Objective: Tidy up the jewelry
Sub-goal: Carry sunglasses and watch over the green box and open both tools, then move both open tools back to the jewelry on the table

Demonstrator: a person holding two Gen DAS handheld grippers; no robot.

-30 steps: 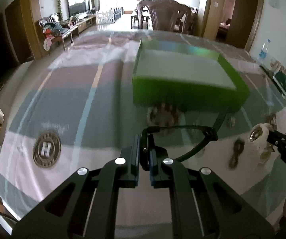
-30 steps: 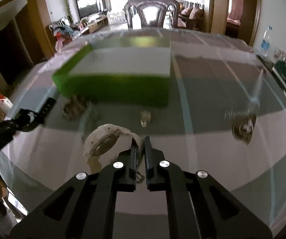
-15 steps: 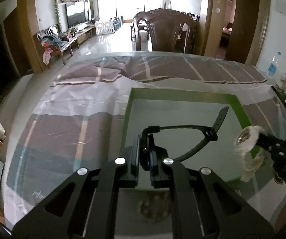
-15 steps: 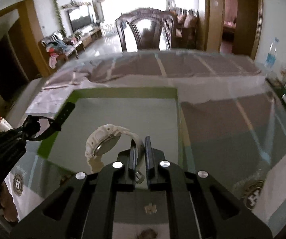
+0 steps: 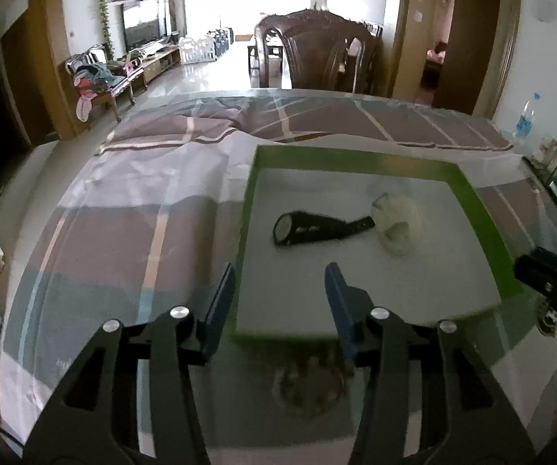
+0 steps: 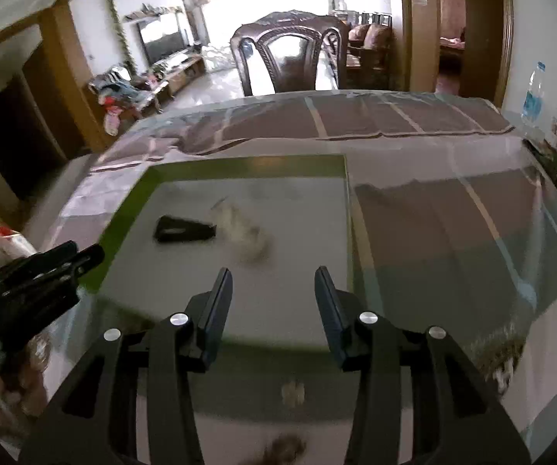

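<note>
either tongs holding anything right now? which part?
Nothing held. Left tongs and right tongs are both opening, nothing between them; black watch and white watch lie in the green tray.

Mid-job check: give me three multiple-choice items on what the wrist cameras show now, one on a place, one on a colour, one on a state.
1. Where does the black watch lie?
A. inside the tray
B. on the cloth beside the tray
C. in a gripper

2. What colour is the tray's rim?
A. red
B. green
C. blue

3. What is between the left gripper fingers?
A. the black watch
B. the white watch
C. nothing

Answers:
1 A, it rests on the tray floor, next to the white watch.
2 B, green walls frame the pale floor.
3 C, its jaws are opening with nothing between them.
</note>
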